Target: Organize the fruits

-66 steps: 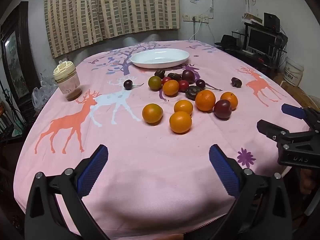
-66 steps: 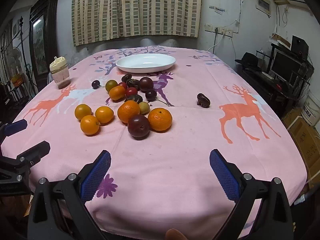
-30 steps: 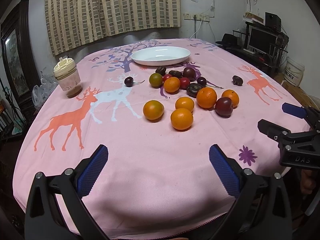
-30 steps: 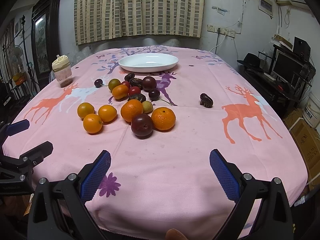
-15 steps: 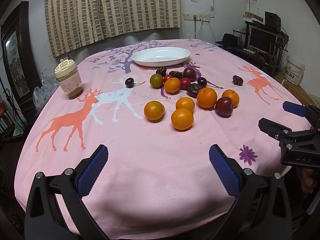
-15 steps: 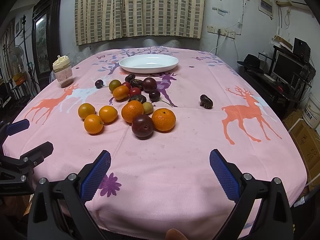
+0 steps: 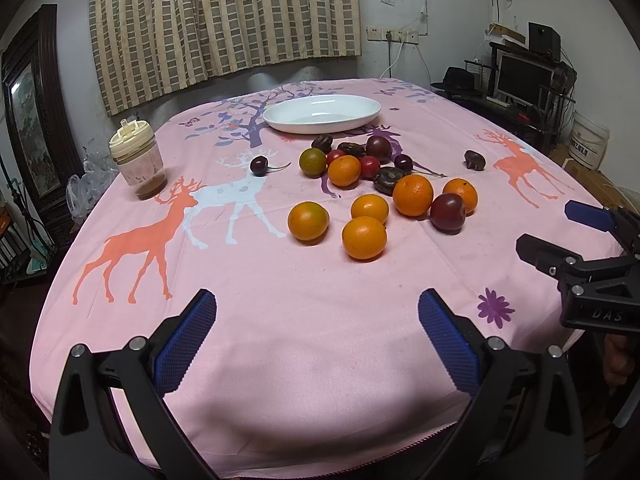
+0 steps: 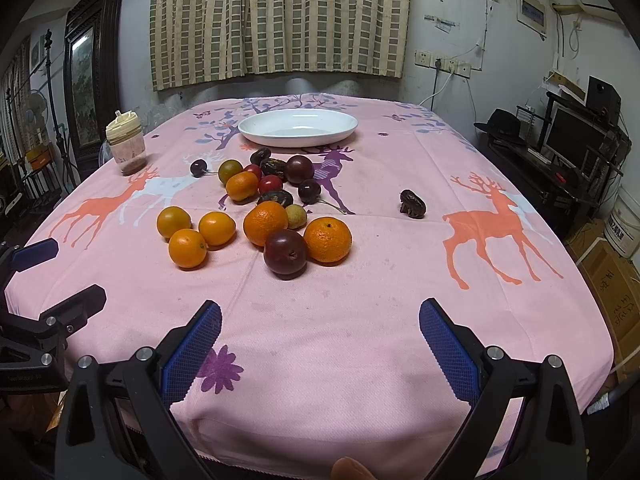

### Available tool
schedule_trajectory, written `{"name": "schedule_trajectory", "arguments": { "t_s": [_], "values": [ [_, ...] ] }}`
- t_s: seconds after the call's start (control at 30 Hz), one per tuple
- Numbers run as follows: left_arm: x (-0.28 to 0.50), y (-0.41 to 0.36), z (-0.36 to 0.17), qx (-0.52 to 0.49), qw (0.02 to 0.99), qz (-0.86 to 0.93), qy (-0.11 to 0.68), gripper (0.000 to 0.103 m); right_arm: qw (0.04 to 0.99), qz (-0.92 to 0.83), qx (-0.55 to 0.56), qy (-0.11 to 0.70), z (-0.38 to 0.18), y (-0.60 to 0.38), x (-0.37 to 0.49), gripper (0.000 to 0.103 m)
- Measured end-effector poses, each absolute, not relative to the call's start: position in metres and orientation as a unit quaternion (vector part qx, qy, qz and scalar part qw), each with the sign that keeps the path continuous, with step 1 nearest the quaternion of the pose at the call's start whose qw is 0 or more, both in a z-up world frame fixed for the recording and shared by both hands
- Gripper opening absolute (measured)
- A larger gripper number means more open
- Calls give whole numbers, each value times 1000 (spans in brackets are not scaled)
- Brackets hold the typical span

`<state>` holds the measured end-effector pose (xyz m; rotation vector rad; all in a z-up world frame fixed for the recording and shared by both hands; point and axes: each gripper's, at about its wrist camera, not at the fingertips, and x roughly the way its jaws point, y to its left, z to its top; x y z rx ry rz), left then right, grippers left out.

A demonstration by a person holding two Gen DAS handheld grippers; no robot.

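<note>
Since the earlier frames little has shifted: both views have crept slightly nearer the fruit, and nothing on the cloth has been touched.

Fruit lies in a loose cluster at the middle of the left wrist frame, on the pink deer-print cloth of the desk (image 7: 280, 320). Three small oranges (image 7: 364, 238) sit nearest, a larger orange (image 7: 413, 195) and a dark plum (image 7: 447, 212) just right of them, touching or nearly so. Behind lie a green tomato (image 7: 313, 162), red cherry tomatoes (image 7: 369, 167) and dark dates (image 7: 351, 149). A cherry (image 7: 259, 165) rests apart to the left; one date (image 7: 474, 159) lies apart to the right. An empty white plate (image 7: 322, 113) stands beyond, upper centre.

Left hand-held gripper (image 7: 318, 334) hovers at the bottom of its frame, jaws spread wide, holding nothing. Right hand-held gripper (image 8: 320, 340) is likewise spread and empty, low in its own frame, near the desk's front edge.

A lidded jar (image 7: 138, 160) stands at the left of the cloth.
</note>
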<state>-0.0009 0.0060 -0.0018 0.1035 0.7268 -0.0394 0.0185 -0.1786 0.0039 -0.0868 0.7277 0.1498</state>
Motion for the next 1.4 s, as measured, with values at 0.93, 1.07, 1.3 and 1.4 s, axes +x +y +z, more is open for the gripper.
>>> {"name": "schedule_trajectory", "arguments": {
  "t_s": [0.93, 1.07, 1.3, 1.4],
  "values": [
    [-5, 5, 0, 58, 933, -19, 355, 99, 931, 73, -43, 355, 5, -178, 18, 99],
    [-4, 7, 0, 58, 933, -21, 356, 99, 931, 75, -43, 355, 6, -178, 17, 99],
    [5, 27, -12, 34, 930, -12, 365, 99, 927, 98, -25, 362, -4, -177, 23, 99],
    [10, 35, -19, 29, 930, -15, 366, 99, 928, 109, -21, 355, -9, -176, 28, 98]
  ]
}}
